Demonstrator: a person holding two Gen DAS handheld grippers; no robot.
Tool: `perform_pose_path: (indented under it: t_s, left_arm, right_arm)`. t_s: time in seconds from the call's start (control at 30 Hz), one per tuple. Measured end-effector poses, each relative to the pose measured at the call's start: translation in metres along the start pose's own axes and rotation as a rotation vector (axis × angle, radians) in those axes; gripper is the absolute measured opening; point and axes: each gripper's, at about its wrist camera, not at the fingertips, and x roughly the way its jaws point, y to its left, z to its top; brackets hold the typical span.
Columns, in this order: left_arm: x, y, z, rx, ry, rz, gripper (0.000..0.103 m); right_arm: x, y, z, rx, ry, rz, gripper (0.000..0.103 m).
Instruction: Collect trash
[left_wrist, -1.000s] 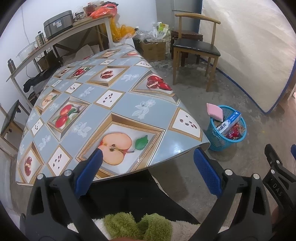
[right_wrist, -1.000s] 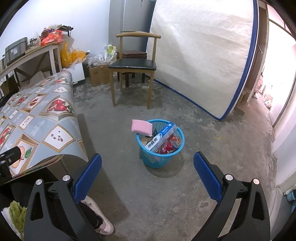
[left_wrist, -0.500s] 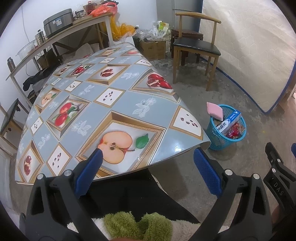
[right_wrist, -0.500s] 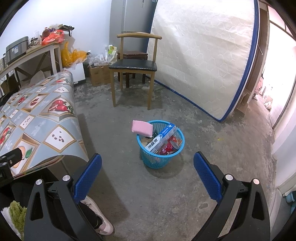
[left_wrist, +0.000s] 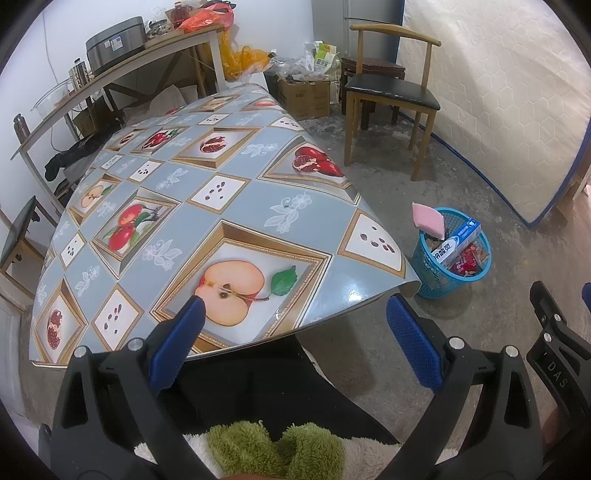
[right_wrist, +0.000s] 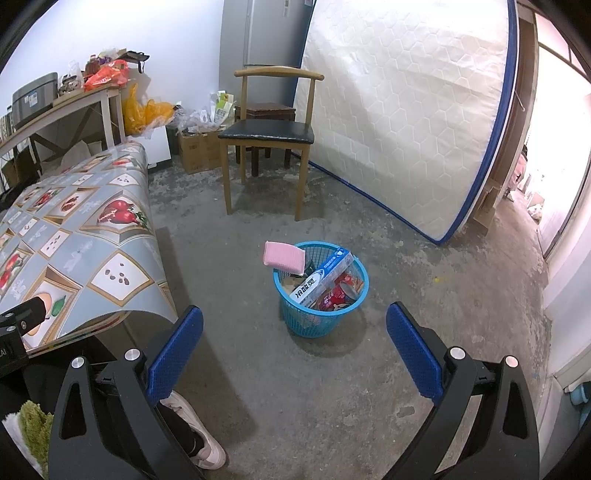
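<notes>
A blue plastic trash basket (right_wrist: 303, 325) stands on the concrete floor right of the table; it also shows in the left wrist view (left_wrist: 430, 284). In it are a pink sponge (right_wrist: 283, 256), a toothpaste box (right_wrist: 320, 281) and red wrappers (right_wrist: 338, 297). My right gripper (right_wrist: 293, 350) is open and empty, held above the floor short of the basket. My left gripper (left_wrist: 293, 341) is open and empty over the near edge of the table (left_wrist: 184, 192), which has a fruit-print cloth.
A wooden chair (right_wrist: 271, 134) with a black seat stands behind the basket. A white mattress (right_wrist: 406, 110) leans on the right wall. Cardboard boxes (right_wrist: 195, 149) and bags sit in the far corner. A cluttered side table (left_wrist: 122, 74) stands at the back left. My shoe (right_wrist: 201, 435) is on the floor.
Both views have shifted only slightly; the left gripper has edged a little over the table edge. The jaws stay open.
</notes>
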Motion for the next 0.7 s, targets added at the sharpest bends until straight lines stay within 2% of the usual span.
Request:
perform_pose_path:
  t_s: [0.7]
  left_arm:
    - [0.0,0.0,0.0005,-0.002,0.002,-0.001,0.095]
  right_arm:
    - [-0.0023,-0.0013,0.0044,-0.001,-0.008,0.003,0.097]
